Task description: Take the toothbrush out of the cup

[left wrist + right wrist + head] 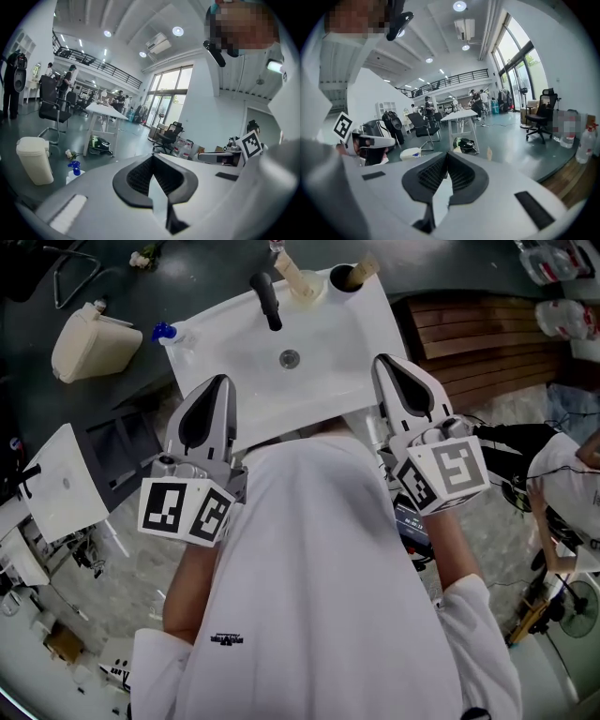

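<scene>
White sink point(234, 357) | dark cup point(343, 278) at rim | tan toothbrush point(366, 268) leaning inside

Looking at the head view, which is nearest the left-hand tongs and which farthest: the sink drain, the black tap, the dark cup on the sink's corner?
From the left tongs:
1. Drain: mid-basin, just ahead and to the right.
2. Black tap: at the sink's back edge.
3. Dark cup: on the far right corner.

Looking along the left gripper point(152, 161), jaws meeting tip to tip, facing a white bin point(35, 159), a blue spray bottle point(73, 167) near it, a white table point(107, 110) standing behind.
</scene>
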A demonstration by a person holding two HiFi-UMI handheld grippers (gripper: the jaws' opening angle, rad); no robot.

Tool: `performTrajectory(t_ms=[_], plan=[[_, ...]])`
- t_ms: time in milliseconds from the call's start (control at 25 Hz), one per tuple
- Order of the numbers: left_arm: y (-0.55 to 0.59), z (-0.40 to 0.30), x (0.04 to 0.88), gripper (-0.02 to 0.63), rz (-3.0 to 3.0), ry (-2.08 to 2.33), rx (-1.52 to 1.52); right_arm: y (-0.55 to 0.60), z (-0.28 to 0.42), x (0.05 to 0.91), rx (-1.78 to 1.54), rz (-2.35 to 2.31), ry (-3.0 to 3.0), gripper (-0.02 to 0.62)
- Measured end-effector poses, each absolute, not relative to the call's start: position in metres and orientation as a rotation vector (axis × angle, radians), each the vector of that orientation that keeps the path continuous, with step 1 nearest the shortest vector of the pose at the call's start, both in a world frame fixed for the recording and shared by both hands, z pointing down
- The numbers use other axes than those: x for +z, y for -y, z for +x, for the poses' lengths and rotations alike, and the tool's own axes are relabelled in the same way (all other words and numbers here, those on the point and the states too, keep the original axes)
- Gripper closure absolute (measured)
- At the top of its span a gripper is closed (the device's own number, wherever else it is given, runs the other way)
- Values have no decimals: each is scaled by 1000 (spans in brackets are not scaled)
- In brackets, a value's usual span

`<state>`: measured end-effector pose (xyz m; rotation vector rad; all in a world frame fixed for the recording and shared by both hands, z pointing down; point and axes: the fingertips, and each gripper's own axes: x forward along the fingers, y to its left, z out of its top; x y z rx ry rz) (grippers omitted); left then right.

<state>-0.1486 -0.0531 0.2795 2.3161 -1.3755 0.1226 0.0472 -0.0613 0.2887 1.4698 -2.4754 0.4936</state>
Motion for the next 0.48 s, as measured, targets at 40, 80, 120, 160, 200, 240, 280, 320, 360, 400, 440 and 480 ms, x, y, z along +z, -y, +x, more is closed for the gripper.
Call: performTrajectory(t_ms=[40, 80, 120, 160, 200, 240, 280, 320, 360, 400, 440, 480], plan=[[50, -150, 280, 601, 2317, 1373, 130, 57, 43, 289, 509, 1460, 2496, 588], [48, -150, 281, 601, 2316, 1370, 137, 52, 41, 288, 507, 1456, 2510, 588], [47, -151, 283, 601, 2315, 1367, 140, 48, 39, 287, 491, 1457, 2520, 588], [47, -151, 283, 601, 2314, 1366, 140, 46, 37, 286, 468, 1454, 2529, 589], [47, -151, 283, 601, 2315, 1365, 137, 45, 35, 285, 447, 1444, 2536, 589], [47, -150, 283, 601, 2316, 1363, 133, 44, 33, 285, 431, 1428, 2542, 589], [47, -150, 283, 601, 2318, 1362, 129, 44, 30, 286, 417, 1409, 2547, 589], [47, -151, 283, 601, 2319, 1362, 126, 44, 27, 286, 402, 1391, 2554, 589], [47, -152, 283, 601, 2320, 1367, 125, 45, 22, 286, 383, 1375, 2564, 589], [48, -154, 283, 601, 2320, 1373, 125, 46, 18, 287, 363, 1359, 2576, 589], [48, -156, 284, 601, 2319, 1381, 125, 47, 13, 287, 344, 1343, 2589, 589], [47, -158, 284, 601, 2318, 1389, 125, 47, 8, 287, 325, 1327, 2601, 589]])
